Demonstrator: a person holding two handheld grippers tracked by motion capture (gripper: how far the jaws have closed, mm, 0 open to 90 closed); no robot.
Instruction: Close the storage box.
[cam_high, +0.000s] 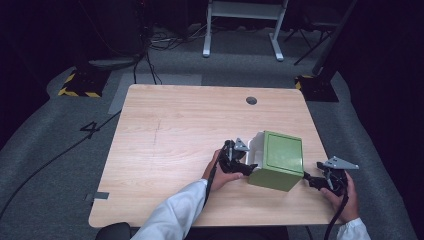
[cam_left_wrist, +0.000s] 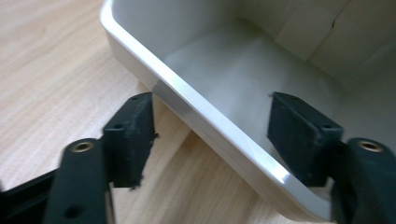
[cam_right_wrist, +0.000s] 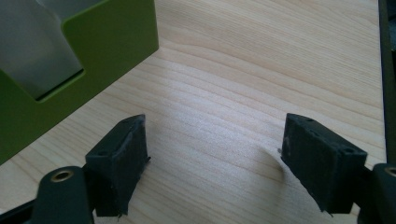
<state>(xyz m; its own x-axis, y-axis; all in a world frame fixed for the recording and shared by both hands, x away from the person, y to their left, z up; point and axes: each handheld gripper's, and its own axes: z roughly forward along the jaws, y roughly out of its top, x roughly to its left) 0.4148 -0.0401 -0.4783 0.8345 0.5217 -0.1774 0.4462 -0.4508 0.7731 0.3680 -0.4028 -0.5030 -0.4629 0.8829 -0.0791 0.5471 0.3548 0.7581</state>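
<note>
A pool of overhead light falls on the wooden table (cam_high: 190, 130) in the high view, while the floor and room around it sink into near-black. The green box (cam_high: 278, 159) is evenly lit and casts only a soft shadow. The picture is slightly soft and grainy. In the left gripper view, glare runs along the white rim (cam_left_wrist: 196, 112) and the near black jaws are blurred. In the right gripper view, the wood grain is bright and fairly sharp, with faint shadows beneath the out-of-focus jaws.

Dark lab: grey carpet, hazard-striped stand base (cam_high: 80, 85), floor cables (cam_high: 150, 55).
</note>
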